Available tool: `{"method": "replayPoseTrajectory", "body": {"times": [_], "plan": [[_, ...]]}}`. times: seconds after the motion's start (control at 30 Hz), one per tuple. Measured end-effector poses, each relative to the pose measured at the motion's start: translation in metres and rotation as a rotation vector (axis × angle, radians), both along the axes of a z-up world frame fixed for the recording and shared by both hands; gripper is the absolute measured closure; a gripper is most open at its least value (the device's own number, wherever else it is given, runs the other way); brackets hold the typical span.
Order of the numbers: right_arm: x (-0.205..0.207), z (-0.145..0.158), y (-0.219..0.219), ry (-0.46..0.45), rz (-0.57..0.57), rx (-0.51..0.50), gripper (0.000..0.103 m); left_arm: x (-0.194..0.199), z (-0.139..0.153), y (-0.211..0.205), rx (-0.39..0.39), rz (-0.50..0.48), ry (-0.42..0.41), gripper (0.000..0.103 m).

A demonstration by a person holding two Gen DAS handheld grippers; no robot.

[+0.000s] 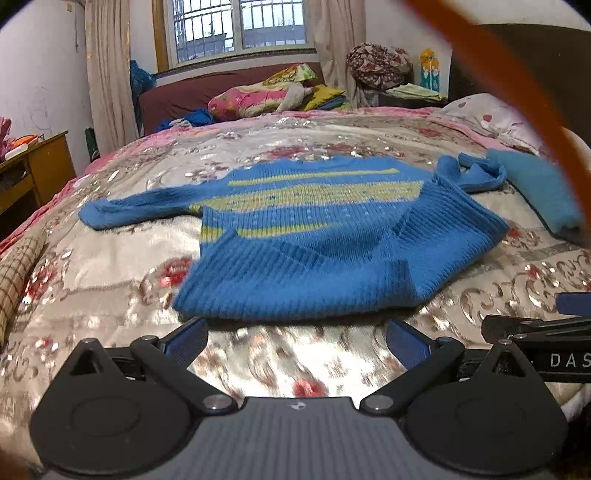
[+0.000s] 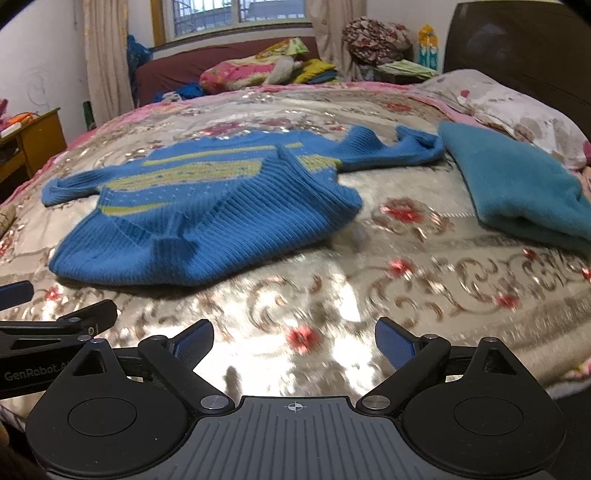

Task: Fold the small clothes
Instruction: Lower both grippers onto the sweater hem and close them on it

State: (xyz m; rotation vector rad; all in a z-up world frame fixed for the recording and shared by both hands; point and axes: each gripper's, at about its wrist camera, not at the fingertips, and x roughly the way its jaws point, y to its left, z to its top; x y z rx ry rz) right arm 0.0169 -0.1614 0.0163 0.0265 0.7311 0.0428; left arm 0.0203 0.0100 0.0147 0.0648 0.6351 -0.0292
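1. Floral bedspread [image 1: 332,373] covers the bed where I'm working, a window [image 1: 236,26] behind it.
2. On it lies the blue sweater [image 1: 310,254], hem folded up, sleeves spread.
3. Just right of it I see a folded teal garment [image 2: 517,184].
4. Both my left gripper [image 1: 295,341] and right gripper [image 2: 294,341] hover near the hem, fingers apart, holding nothing.

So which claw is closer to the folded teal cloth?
Right. The right claw sits open, with the teal cloth ahead to its right. The left claw faces the blue sweater, farther away.
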Motion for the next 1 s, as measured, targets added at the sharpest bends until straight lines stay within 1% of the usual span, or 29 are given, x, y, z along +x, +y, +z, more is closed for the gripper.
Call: {"method": "replayPoseTrajectory", "body": {"times": [0.13,0.27,0.4,0.53,0.67,0.93,1.0], "plan": [[0.017,0.006,0.005,-0.019,0.016,-0.013,0.01,0.012,0.008,0.011,0.007,-0.002,-0.03,0.0],[0.039,0.01,0.003,-0.028,0.022,-0.029,0.014,0.029,0.012,0.026,0.012,0.001,-0.052,0.0],[0.062,0.015,-0.002,-0.052,0.017,-0.056,0.015,0.045,0.015,0.046,0.015,-0.004,-0.077,0.0],[0.085,0.019,-0.01,-0.083,0.005,-0.072,0.015,0.06,0.011,0.059,0.012,-0.009,-0.063,0.0],[0.102,0.018,-0.015,-0.087,0.009,-0.085,0.015,0.073,0.004,0.064,0.023,-0.018,-0.043,0.0],[0.122,0.013,-0.003,-0.083,0.102,-0.13,0.015,0.091,-0.004,0.068,-0.025,-0.047,0.003,0.0],[0.126,0.012,-0.001,-0.08,0.126,-0.137,0.017,0.095,-0.005,0.07,-0.037,-0.052,0.013,0.01]]}}
